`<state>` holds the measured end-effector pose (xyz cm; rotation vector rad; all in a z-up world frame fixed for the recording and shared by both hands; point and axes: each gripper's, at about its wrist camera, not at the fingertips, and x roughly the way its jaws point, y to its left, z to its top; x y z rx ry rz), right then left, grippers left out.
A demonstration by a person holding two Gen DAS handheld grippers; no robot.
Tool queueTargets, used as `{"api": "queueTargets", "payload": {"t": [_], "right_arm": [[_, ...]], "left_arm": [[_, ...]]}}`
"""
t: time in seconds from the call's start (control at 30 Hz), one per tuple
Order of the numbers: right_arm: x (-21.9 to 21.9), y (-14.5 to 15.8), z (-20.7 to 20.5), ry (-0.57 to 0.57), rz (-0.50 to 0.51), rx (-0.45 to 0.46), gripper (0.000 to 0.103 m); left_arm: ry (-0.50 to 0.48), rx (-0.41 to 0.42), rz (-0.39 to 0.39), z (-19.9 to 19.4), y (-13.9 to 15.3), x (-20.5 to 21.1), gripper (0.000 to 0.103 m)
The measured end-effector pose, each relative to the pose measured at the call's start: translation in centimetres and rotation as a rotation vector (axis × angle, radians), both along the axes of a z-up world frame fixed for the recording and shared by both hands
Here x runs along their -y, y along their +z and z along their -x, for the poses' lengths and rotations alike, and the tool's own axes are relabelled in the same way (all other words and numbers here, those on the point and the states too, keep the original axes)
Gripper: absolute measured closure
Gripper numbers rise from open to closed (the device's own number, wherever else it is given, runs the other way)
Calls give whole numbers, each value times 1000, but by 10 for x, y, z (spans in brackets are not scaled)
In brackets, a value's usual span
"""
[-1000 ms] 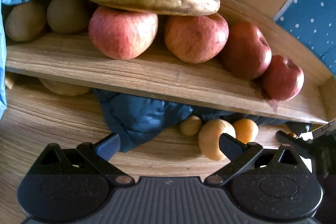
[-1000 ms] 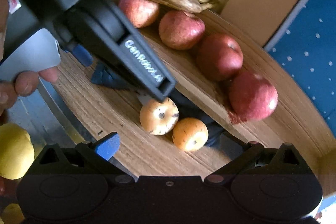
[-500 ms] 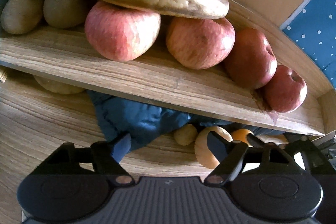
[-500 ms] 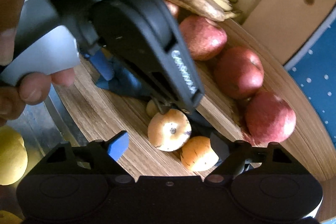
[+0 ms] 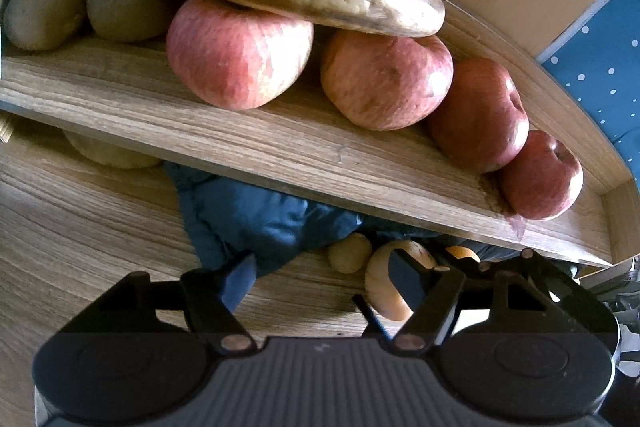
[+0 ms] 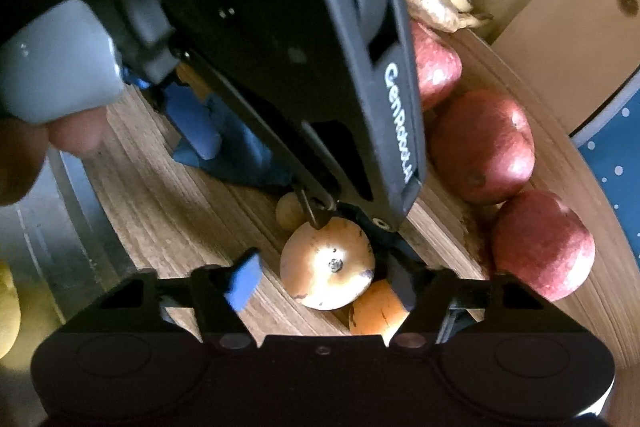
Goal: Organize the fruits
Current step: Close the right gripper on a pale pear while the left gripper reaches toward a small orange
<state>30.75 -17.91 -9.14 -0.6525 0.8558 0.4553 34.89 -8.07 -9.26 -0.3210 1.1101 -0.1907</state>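
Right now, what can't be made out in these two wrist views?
- Right wrist: left gripper body hides the upper shelf's left part.
- Left wrist: orange fruit mostly behind the right gripper and shelf edge.
- Right wrist: yellow fruit cut off at the frame's left.

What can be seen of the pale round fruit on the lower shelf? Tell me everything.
The pale round fruit is tan-orange, smooth and blotchy, its stem end facing the camera. It sits on the lower wooden shelf, against a deeper orange fruit. The right gripper is closing around it; the left gripper's finger looks to touch its top.
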Motion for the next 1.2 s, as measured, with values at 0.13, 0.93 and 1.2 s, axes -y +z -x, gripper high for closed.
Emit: {"api": "queueTargets", "payload": {"t": [0.13, 0.93, 1.2], "right_arm": [[1, -1, -4, -7, -1, 6, 50], [13, -2, -16, -12, -19, -21, 50], [18, -2, -27, -34, -39, -33, 50]], "left_arm": [[-1, 0, -1, 0, 0, 1, 27], [-20, -64, -4, -17, -15, 33, 57], [-21, -54, -16, -21, -16, 41, 67]]}}
